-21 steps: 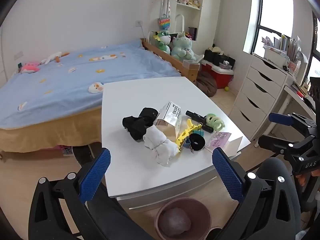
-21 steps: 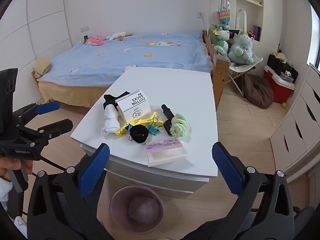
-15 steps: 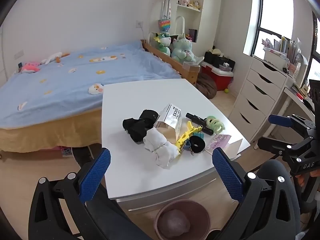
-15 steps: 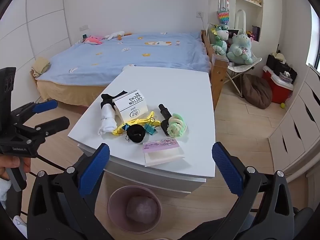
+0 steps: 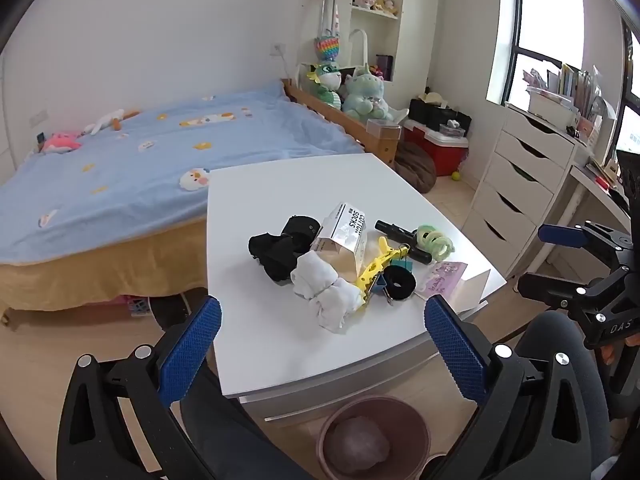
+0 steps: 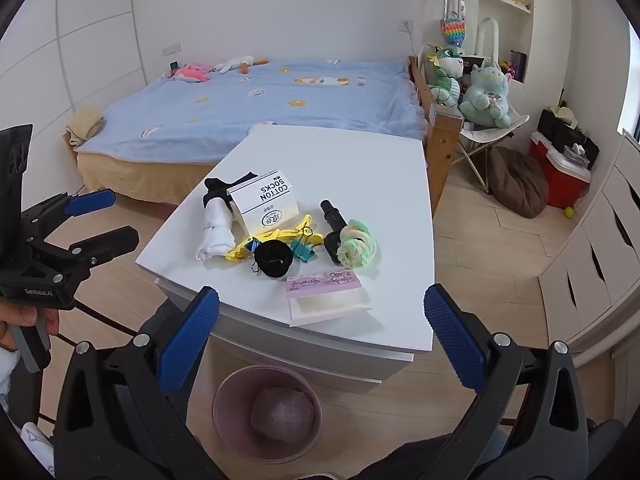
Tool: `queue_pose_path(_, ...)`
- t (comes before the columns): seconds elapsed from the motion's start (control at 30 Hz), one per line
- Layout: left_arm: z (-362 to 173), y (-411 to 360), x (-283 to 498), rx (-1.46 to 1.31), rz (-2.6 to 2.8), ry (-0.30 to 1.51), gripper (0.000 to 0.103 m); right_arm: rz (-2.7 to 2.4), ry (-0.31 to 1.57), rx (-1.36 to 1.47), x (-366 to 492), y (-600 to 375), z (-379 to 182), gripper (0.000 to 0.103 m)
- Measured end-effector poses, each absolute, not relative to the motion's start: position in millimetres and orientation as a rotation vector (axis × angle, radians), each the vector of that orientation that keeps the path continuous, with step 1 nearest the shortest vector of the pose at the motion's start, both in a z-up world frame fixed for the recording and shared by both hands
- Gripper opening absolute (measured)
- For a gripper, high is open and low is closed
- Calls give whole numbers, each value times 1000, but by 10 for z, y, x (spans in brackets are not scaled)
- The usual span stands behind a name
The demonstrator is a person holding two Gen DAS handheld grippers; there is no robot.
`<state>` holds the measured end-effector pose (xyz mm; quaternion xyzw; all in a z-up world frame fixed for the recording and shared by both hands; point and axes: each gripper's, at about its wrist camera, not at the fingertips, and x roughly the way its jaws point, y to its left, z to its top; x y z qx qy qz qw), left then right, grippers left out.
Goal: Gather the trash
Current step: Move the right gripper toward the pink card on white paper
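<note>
Both tongs, left tongs (image 5: 322,344) and right tongs (image 6: 322,338), hang spread and empty before the table (image 6: 360,152). Its clutter lies ahead of them and the bin (image 6: 267,418) just below, likely so that scraps drop straight in.

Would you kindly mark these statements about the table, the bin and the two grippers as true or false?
1. Both hand-held grippers are open and hold nothing. True: the left hand-held gripper and the right hand-held gripper stand wide with nothing between their pads.
2. The sock box reads "COTTON SOCKS". True.
3. The pink bin stands on the white table. False: it stands on the floor at the table's near edge.
4. The white socks lie beside the box. True.
5. The black hair tie is in the bin. False: it lies on the table.
</note>
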<state>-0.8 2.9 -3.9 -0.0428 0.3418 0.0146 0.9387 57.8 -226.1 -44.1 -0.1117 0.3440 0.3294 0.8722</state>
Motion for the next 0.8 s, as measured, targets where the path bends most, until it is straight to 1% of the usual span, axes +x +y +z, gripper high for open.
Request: queue_pose_path(0.8,-57,37,4,-101,33,700,98,686,731,-225,581,-2249,-472,100)
